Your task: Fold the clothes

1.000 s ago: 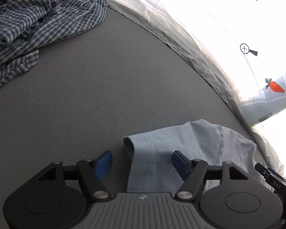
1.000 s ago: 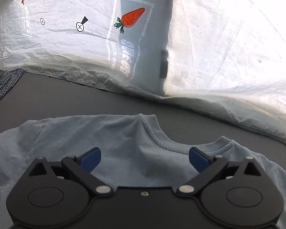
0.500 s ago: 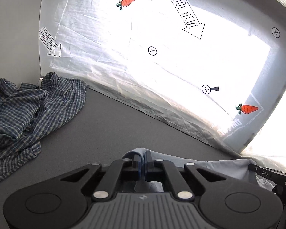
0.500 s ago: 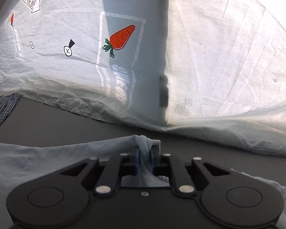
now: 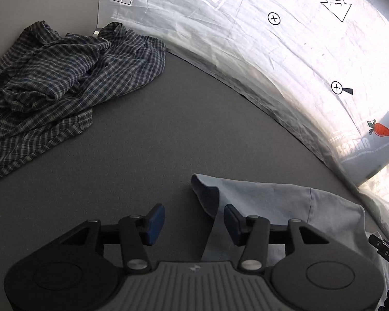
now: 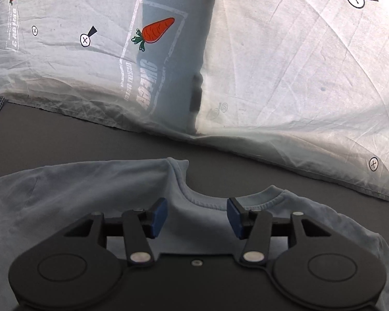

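Observation:
A light blue T-shirt [image 5: 272, 202] lies on the dark grey table. In the left wrist view its sleeve end stands up in a small fold just right of centre. My left gripper [image 5: 194, 220] hangs over that sleeve edge with its jaws opening, and the blue pads [image 5: 155, 223] do not press the cloth. In the right wrist view the T-shirt [image 6: 77, 194] shows its collar. My right gripper [image 6: 196, 216] sits just behind the neckline, jaws opening, pads [image 6: 158, 215] clear of the fabric.
A crumpled blue checked shirt [image 5: 59, 83] lies at the far left of the table [image 5: 168, 129]. A white printed sheet [image 6: 285, 77] with carrots, arrows and crossed circles hangs along the far edge. The right gripper's black tip [image 5: 383, 248] shows at the left view's right edge.
Both grippers pinched the T-shirt half a second ago, lifted it a little, then let it go. Both sets of jaws now stand apart again, and the cloth lies back on the table.

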Motion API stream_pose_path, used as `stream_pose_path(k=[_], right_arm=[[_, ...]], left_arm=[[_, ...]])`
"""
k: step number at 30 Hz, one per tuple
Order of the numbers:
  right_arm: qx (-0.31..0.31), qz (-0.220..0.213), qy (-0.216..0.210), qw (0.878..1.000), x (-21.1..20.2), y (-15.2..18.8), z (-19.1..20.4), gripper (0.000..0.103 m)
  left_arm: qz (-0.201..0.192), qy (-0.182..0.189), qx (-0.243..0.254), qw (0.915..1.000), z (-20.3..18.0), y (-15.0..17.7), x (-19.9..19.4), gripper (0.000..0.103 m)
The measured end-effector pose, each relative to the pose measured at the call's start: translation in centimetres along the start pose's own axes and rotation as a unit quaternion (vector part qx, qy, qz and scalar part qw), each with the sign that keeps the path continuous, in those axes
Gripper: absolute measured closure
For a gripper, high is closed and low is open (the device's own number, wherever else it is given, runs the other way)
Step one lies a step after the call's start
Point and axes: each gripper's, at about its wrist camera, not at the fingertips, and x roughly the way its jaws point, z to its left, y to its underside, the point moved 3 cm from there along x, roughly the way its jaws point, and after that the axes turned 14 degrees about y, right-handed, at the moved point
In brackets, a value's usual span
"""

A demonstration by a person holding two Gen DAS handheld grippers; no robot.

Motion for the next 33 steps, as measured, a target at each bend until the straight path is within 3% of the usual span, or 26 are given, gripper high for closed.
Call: stream_pose_path(k=[3, 5, 8, 9, 10, 11, 15, 20, 23, 26, 30, 33], right_arm=[[0.003, 0.026, 0.006, 1.0, -2.2, 2.7, -0.6, 0.051], [0.01, 0.044, 0.008, 0.999, -3.6, 4.5, -1.1, 0.051], [0.019, 0.066, 0.012, 0.998, -5.4, 6.6, -1.7, 0.051], [0.02, 0.071, 0.013, 0.997, -5.8, 7.2, -1.9, 0.051], [0.021, 0.077, 0.015, 0.997, -6.2, 7.6, -2.2, 0.051], [0.023, 0.082, 0.016, 0.996, -6.5, 8.0, -2.5, 0.051], [0.027, 0.088, 0.027, 0.995, -7.8, 9.0, -3.7, 0.051], [0.034, 0.096, 0.041, 0.994, -9.0, 9.9, -4.9, 0.051], [0.044, 0.098, 0.044, 0.993, -10.0, 10.3, -5.6, 0.049], [0.056, 0.094, 0.042, 0.993, -11.6, 10.5, -6.2, 0.043], [0.088, 0.092, 0.023, 0.992, -14.4, 11.3, -6.9, 0.038], [0.121, 0.096, -0.003, 0.988, -16.4, 12.5, -7.4, 0.038]], left_arm=[[0.037, 0.035, 0.006, 0.9987, -1.1, 2.1, 0.7, 0.046], [0.053, 0.038, -0.006, 0.9979, -1.4, 3.2, 1.2, 0.046], [0.04, 0.03, -0.019, 0.9986, -1.6, 4.0, 2.1, 0.049], [0.033, 0.016, -0.018, 0.9992, -1.8, 4.1, 2.4, 0.059], [0.029, 0.0, -0.012, 0.9995, -2.0, 4.0, 2.6, 0.085], [0.027, -0.014, -0.008, 0.9995, -2.3, 3.8, 2.8, 0.1], [0.035, -0.051, -0.011, 0.998, -3.0, 3.2, 1.4, 0.1], [0.076, -0.082, -0.037, 0.9931, -1.8, 4.3, 1.7, 0.097], [0.071, -0.088, 0.004, 0.9936, -2.3, 4.4, 1.7, 0.09], [0.072, -0.089, 0.011, 0.9933, -2.8, 4.5, 0.6, 0.075], [0.09, -0.046, -0.002, 0.9949, -3.1, 5.4, -1.9, 0.052], [0.108, -0.043, 0.006, 0.9932, -3.3, 7.8, -4.0, 0.043]])
